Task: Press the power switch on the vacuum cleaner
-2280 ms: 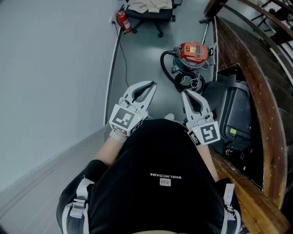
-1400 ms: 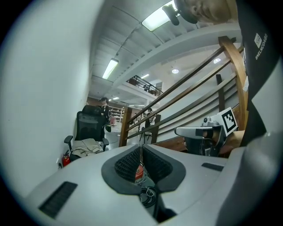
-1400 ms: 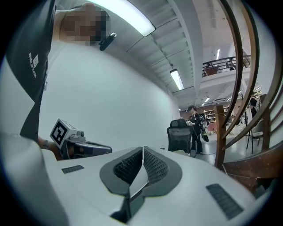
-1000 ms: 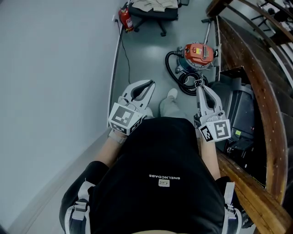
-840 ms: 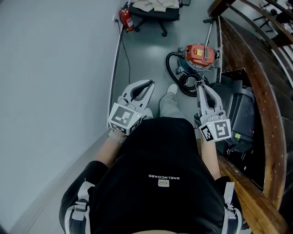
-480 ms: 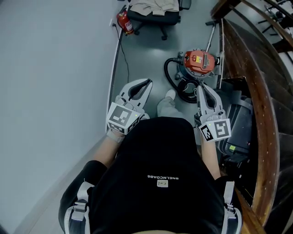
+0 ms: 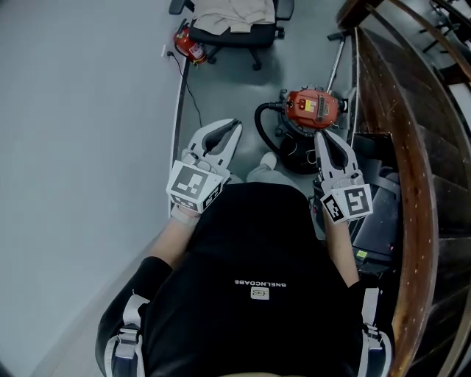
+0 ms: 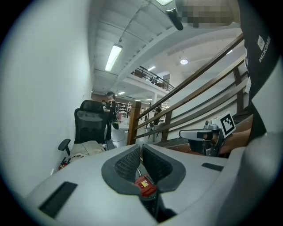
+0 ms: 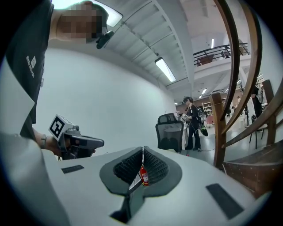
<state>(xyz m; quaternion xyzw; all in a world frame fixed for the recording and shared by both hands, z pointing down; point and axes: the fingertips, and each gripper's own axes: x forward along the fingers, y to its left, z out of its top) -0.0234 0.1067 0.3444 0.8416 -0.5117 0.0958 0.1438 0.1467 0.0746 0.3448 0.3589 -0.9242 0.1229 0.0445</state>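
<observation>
The vacuum cleaner (image 7: 312,107) has a red top and a black hose (image 7: 269,134), and stands on the grey floor ahead of me, by the stair railing. My right gripper (image 7: 322,136) is shut and holds nothing; its tips lie just short of the vacuum's near edge in the head view. Further left, my left gripper (image 7: 234,125) is also shut and empty, level with the hose. In the left gripper view the red vacuum top (image 8: 145,186) shows below the closed jaws (image 8: 141,148). The right gripper view looks past its shut jaws (image 9: 142,150) at the wall.
A grey wall runs along the left with a cable (image 7: 176,110) at its foot. A red fire extinguisher (image 7: 185,46) and an office chair (image 7: 237,16) stand beyond. The wooden stair railing (image 7: 412,147) and black equipment (image 7: 379,213) bound the right side. A person (image 9: 193,123) stands far off.
I have walked forward, so the vacuum now sits closer, right ahead of the right gripper's tips. Both grippers stayed shut and rose slightly in the head view.
</observation>
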